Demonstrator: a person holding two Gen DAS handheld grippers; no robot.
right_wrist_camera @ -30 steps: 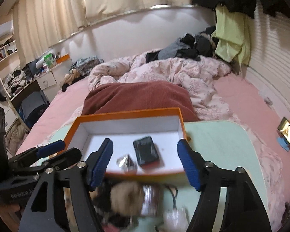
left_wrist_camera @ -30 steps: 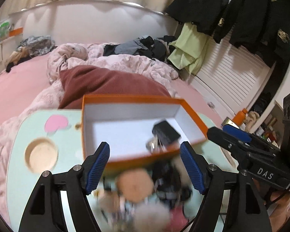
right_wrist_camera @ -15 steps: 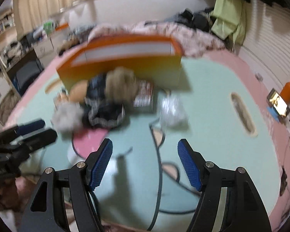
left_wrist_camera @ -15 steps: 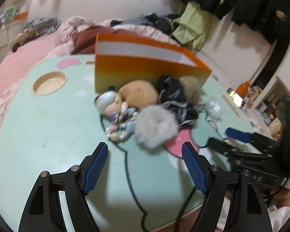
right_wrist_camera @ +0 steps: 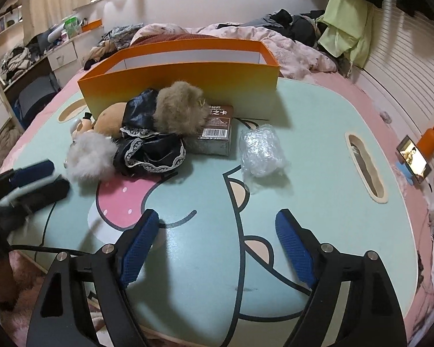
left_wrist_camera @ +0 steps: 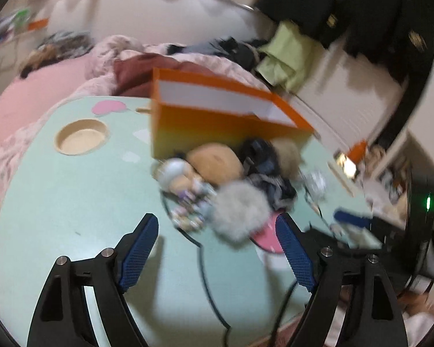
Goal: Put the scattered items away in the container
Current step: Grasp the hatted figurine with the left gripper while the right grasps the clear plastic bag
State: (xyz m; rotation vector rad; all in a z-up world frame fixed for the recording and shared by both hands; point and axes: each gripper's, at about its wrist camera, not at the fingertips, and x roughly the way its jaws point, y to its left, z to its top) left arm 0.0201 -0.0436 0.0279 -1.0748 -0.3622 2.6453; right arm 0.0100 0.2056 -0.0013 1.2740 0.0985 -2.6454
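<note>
- The right gripper [right_wrist_camera: 217,244] hangs over the near edge of the table [right_wrist_camera: 318,133]; its blue pads [right_wrist_camera: 139,250] stand wide and are opening further, with nothing between them.
- The left gripper [left_wrist_camera: 217,248] sits at the table's near left edge, its fingers likewise spread and opening on bare tabletop; the pile lies just ahead of its tips.
- Nearest the left fingers is the white fur pompom [right_wrist_camera: 89,156], touching the black lace-trimmed cloth [right_wrist_camera: 150,151]. Both look light and soft; I judge a pinch through the middle would compress them and hold well.
- The brown fur pompom [right_wrist_camera: 180,110] rests on the cloth and overlaps the card box [right_wrist_camera: 215,134], so it probably has to come off first.
- The card box looks stiff and flat-sided; gripping across its narrow width seems safest.
- The clear plastic packet [right_wrist_camera: 260,151] lies apart, toward the middle of the table. It looks crinkly and likely slippery, so a firm central squeeze suits it.
- A tan plush [right_wrist_camera: 112,117] and a small figure [left_wrist_camera: 173,173] sit at the left end of the pile, against the container's wall.
- The orange container [right_wrist_camera: 185,79] stands along the far edge; its tall near wall means anything carried must be lifted over it.
- A black cable [left_wrist_camera: 208,283] trails off the near edge by the left gripper and could snag.
</note>
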